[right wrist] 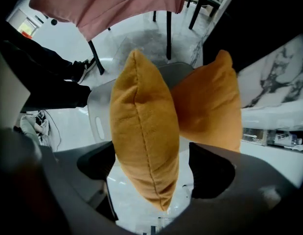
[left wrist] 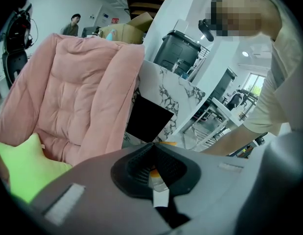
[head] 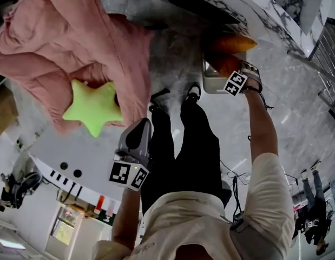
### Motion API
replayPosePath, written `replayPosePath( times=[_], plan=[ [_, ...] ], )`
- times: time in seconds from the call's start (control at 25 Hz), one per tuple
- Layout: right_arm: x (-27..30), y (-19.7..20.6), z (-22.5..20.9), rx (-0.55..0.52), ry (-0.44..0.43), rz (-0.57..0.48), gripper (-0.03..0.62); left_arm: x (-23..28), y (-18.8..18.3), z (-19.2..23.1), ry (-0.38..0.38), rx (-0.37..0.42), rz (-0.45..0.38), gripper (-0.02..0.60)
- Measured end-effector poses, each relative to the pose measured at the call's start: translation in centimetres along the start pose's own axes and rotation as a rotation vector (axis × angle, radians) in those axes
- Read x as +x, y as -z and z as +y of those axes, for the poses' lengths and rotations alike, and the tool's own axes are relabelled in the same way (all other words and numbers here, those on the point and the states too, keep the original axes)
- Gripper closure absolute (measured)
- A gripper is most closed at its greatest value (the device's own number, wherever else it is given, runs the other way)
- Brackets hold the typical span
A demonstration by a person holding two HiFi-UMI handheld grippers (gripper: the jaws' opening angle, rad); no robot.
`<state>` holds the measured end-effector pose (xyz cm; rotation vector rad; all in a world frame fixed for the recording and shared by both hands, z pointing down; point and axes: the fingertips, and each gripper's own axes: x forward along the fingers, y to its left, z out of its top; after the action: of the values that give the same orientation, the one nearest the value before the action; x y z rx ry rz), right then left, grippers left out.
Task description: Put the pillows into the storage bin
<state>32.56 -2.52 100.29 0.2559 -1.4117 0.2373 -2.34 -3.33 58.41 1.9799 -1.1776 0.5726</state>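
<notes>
Shirt (head: 172, 221): cream, right under the camera, with black legs (head: 197, 140) past it.
Left arm: bent and held close to the body.
Left gripper (head: 141, 129): tipped down, jaws pressed together, near the green star pillow (head: 94, 107) but not touching it.
Green star pillow: lies on the pink blanket (head: 64, 37).
Right arm: stretched out straight over the storage bin (head: 213, 83).
Right gripper (right wrist: 151, 170): points down, jaws spread wide around the front orange pillow (right wrist: 141, 131), not squeezing it.
Orange pillows: both stand in the storage bin, the back orange pillow (right wrist: 210, 106) touching the front one.
</notes>
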Motion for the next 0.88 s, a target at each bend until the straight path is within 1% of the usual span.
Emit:
replayPosePath(
  times=[0.12,0.24,0.4,0.56,0.64,0.76,0.88],
  plan=[
    [-1.9,0.4,-1.5,0.046,0.061,-0.024,0.123,-0.6,-0.2,-0.1,0.002,-0.012,-0.008,0.561],
    [-4.1,1.3,-2.3,0.125,0.107,-0.056,0.132,-1.3,-0.7,-0.8,0.016,-0.018,-0.026,0.561],
    [-7.3,2.8,-1.5,0.234,0.124,-0.087,0.140,-3.0,-2.5,-1.9,0.019,0.000,-0.073,0.561],
    [-11.2,2.7,-0.5,0.331,0.142,-0.150,0.140,-5.0,-4.1,-2.7,0.019,0.022,-0.126,0.562],
    [-13.4,2.1,0.4,0.348,0.149,-0.196,0.140,-6.1,-4.5,-3.2,0.012,0.029,-0.145,0.561],
    [-17.2,1.6,1.9,0.329,0.171,-0.258,0.141,-7.9,-4.6,-4.1,-0.007,0.037,-0.174,0.562],
    [-21.0,1.0,3.2,0.346,0.191,-0.314,0.146,-9.6,-4.1,-3.8,-0.040,0.049,-0.205,0.561]
  ],
)
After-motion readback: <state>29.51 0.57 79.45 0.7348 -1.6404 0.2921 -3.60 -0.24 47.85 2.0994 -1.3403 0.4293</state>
